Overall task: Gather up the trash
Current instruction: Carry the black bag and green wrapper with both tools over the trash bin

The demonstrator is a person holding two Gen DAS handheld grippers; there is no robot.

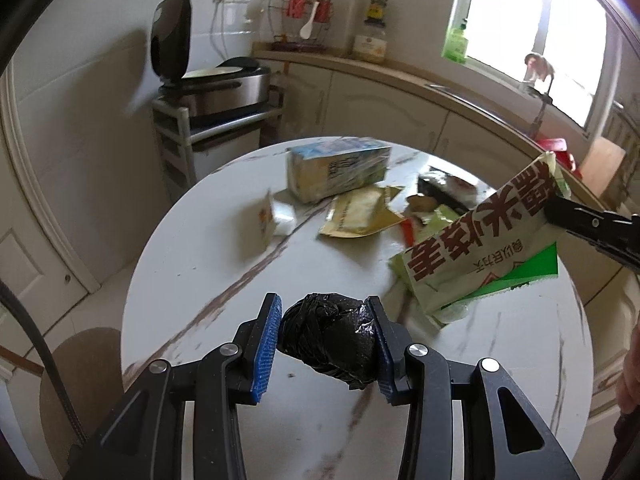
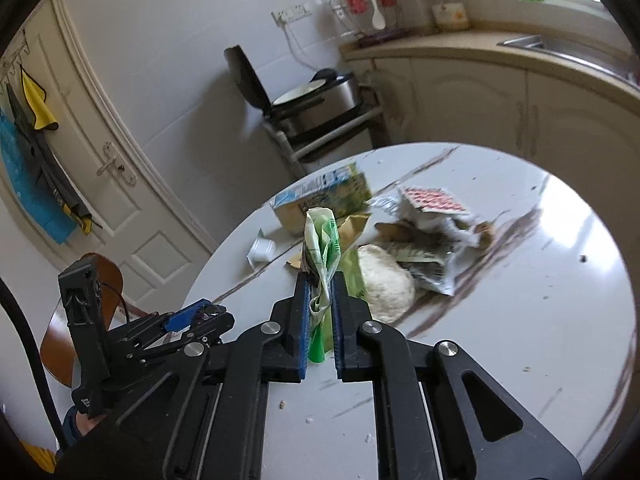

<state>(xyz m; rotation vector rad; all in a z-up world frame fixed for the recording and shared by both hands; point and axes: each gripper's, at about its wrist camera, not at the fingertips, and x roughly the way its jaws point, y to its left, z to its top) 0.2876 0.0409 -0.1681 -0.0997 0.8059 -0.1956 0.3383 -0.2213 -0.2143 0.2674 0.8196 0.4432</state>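
In the left wrist view my left gripper is shut on a rolled-up black plastic bag, held above the round white marble table. In the right wrist view my right gripper is shut on a green and white snack wrapper, lifted off the table. The same wrapper hangs at the right of the left wrist view, pinched by the right gripper's black fingers. More trash lies on the table: a yellow carton, a gold pouch, a small white cup and crumpled wrappers.
A wooden chair stands by the table's left side. Behind the table are a metal stand with an open electric cooker, kitchen cabinets with a counter, a sink and a white door.
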